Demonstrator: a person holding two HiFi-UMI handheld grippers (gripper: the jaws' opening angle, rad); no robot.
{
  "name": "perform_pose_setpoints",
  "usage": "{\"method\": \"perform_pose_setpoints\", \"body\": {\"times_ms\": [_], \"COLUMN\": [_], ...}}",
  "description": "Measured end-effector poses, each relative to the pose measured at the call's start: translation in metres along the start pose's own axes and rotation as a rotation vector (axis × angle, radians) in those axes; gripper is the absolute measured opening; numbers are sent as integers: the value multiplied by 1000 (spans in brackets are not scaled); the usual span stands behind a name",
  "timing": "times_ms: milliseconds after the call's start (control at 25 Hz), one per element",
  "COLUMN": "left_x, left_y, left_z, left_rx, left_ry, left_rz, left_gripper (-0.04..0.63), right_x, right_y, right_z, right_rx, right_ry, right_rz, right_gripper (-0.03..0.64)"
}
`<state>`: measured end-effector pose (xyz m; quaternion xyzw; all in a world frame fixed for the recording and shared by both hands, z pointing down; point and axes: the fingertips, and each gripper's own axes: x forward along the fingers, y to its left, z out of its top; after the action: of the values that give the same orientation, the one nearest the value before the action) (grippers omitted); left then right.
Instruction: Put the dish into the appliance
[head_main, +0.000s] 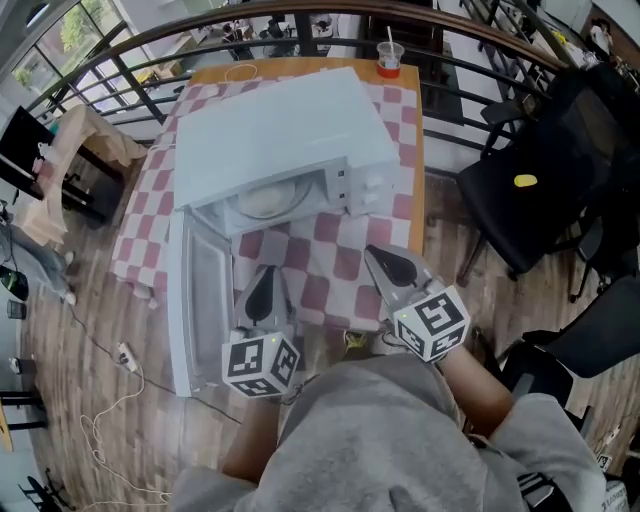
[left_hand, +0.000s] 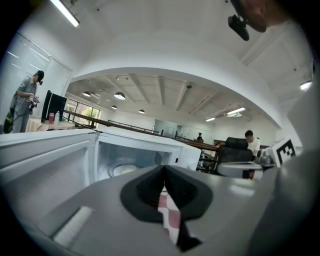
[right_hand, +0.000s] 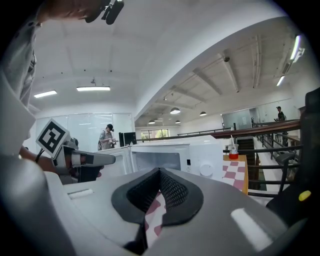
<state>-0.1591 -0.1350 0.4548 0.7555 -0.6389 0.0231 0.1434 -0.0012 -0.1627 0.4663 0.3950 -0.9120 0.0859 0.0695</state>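
The dish (head_main: 267, 199) sits inside the open microwave (head_main: 300, 120), its door (head_main: 200, 290) swung wide. In front, over the checkered cloth (head_main: 335, 270), the left gripper (head_main: 262, 280) and right gripper (head_main: 378, 258) both have jaws pressed together, holding nothing.

One microwave (head_main: 280, 130), one dish (head_main: 265, 200) inside it, one cup (head_main: 389, 58) behind it, two grippers before it: left gripper (head_main: 266, 276), right gripper (head_main: 372, 254).
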Motion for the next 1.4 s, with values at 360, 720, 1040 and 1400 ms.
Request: {"method": "perform_pose_setpoints", "body": {"times_ms": [360,720,1040,1400], "left_x": [-110,-219,-298,-328], "left_y": [-6,-18,-23,-28], "left_z": [-25,-46,-61,-60], "left_rx": [-6,-17,-15,-25], "left_ry": [-5,-27,-39,-54], "left_rz": [-41,-52,-47,-65], "left_gripper": [9,9,9,9], "right_x": [-65,-133,-186,-210], "right_y": [73,156,215,242], "right_z": [-11,-35,-45,-47], "right_rx": [16,3,-10,-25], "right_ry": [-10,-5,-9,-1], "right_rz": [-16,-24,-31,-54], "right_gripper": [0,0,0,0]}}
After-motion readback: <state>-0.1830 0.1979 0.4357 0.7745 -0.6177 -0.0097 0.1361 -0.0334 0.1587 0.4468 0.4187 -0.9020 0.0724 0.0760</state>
